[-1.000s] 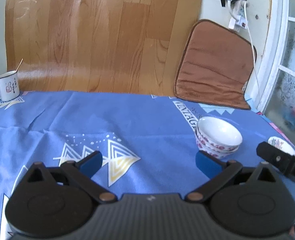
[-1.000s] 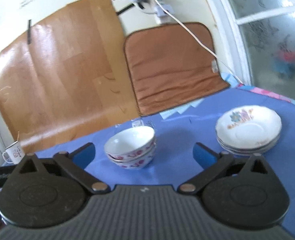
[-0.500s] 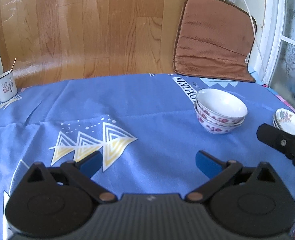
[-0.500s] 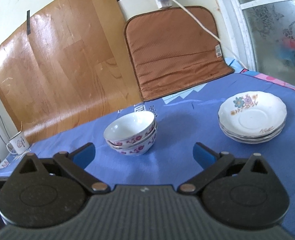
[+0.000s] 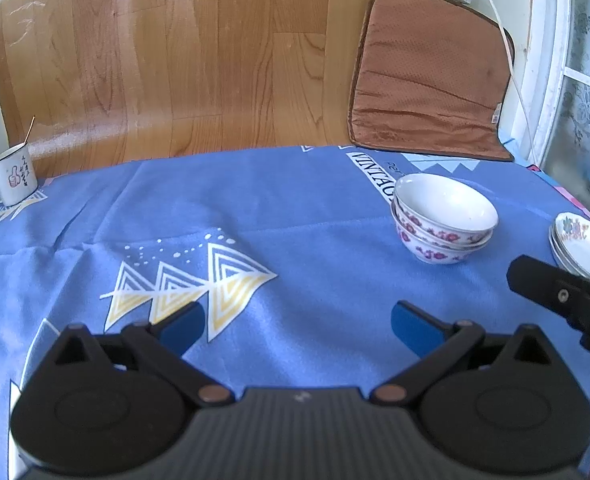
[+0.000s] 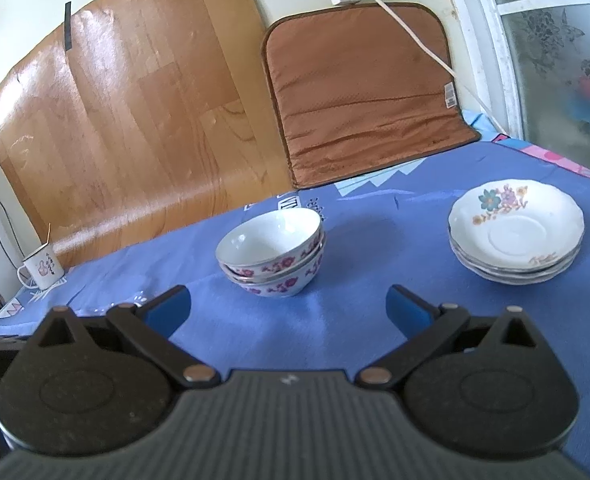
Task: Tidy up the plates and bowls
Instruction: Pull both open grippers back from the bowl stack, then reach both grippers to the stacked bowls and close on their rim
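Observation:
A stack of white bowls with red flowers point(image 5: 443, 220) point(image 6: 273, 252) stands on the blue tablecloth point(image 5: 255, 208) point(image 6: 355, 300). To its right sits a stack of white flowered plates point(image 6: 515, 232) point(image 5: 583, 246). My left gripper point(image 5: 297, 326) is open and empty, well short and left of the bowls. My right gripper point(image 6: 287, 306) is open and empty too, hovering just in front of the bowls, with the plates off to its right. The right gripper's black body point(image 5: 563, 296) shows at the right edge of the left wrist view.
A white enamel mug with a stick in it point(image 5: 9, 176) point(image 6: 43, 270) stands at the table's far left. A wooden board point(image 5: 155, 60) and a brown cushion point(image 5: 427, 76) lean against the wall behind. A white window frame point(image 6: 483, 40) borders the right side.
Both grippers have drawn back and risen, so the bowls and plates sit farther away and lower in view. Both stay open and empty. The dishes have not moved.

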Motion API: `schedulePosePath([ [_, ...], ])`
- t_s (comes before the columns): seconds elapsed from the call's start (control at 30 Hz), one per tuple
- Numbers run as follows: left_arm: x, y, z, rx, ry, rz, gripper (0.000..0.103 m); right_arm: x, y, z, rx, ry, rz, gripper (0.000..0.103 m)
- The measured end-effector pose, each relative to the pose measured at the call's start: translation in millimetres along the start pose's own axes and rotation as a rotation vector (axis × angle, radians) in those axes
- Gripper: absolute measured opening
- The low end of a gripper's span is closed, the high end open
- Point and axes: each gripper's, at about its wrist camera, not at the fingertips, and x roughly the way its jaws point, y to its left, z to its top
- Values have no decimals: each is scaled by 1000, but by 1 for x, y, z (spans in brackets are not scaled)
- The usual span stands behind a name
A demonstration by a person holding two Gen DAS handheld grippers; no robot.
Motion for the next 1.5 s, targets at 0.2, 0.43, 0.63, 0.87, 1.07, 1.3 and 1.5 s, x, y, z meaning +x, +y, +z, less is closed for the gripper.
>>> schedulePosePath([
  [0.2,1,0,0,4,12,2,103,-1,1,1,-18,-4,0,103],
  [0.43,2,-1,-1,14,18,-7,103,-2,1,0,-21,-7,-1,103],
  [0.63,2,-3,-2,16,22,-14,103,-3,1,2,-30,-12,-2,103],
  [0.87,0,-7,-3,26,24,-22,103,-6,-1,2,-30,-23,-4,103],
  [1.07,0,-9,-3,27,24,-26,103,-6,-2,2,-34,-26,-1,100],
  [1.3,0,-11,-4,34,24,-30,103,-8,-3,1,-28,-30,-3,100],
  [1.5,-1,-13,-5,41,26,-35,103,-8,-3,1,-28,-32,-2,100],
])
